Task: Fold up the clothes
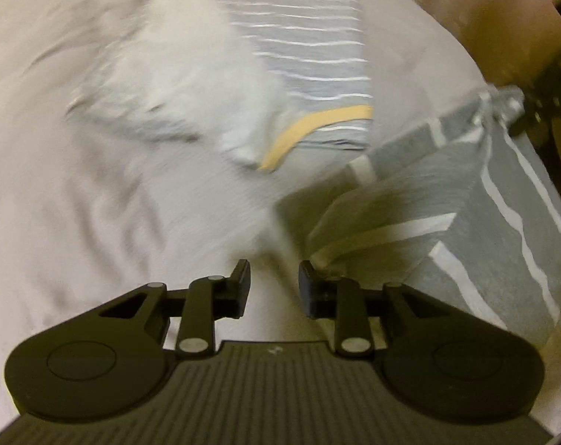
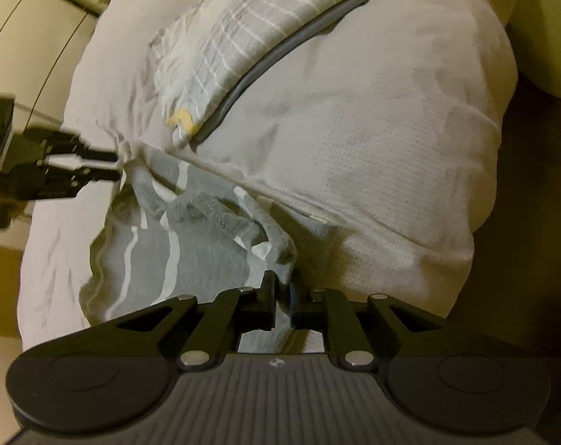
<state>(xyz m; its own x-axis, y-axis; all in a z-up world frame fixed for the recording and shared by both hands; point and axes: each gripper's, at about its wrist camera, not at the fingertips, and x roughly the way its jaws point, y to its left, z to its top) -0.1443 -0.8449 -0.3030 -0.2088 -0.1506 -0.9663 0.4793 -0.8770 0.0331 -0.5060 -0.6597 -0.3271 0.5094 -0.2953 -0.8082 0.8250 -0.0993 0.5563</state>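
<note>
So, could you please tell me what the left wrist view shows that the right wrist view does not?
Only the left wrist view shows the left gripper from behind, open, nothing between its fingers. Only the right wrist view shows the right gripper shut on the grey garment, plus the white textured cloth. Both show the grey garment with white stripes, the pale checked garment with a yellow band, and the white sheet.

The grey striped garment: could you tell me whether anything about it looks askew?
Yes. The grey striped garment lies bunched and twisted on the white bedding, not flat. The right gripper pinches one crumpled edge; the left gripper is open, holding nothing.
</note>
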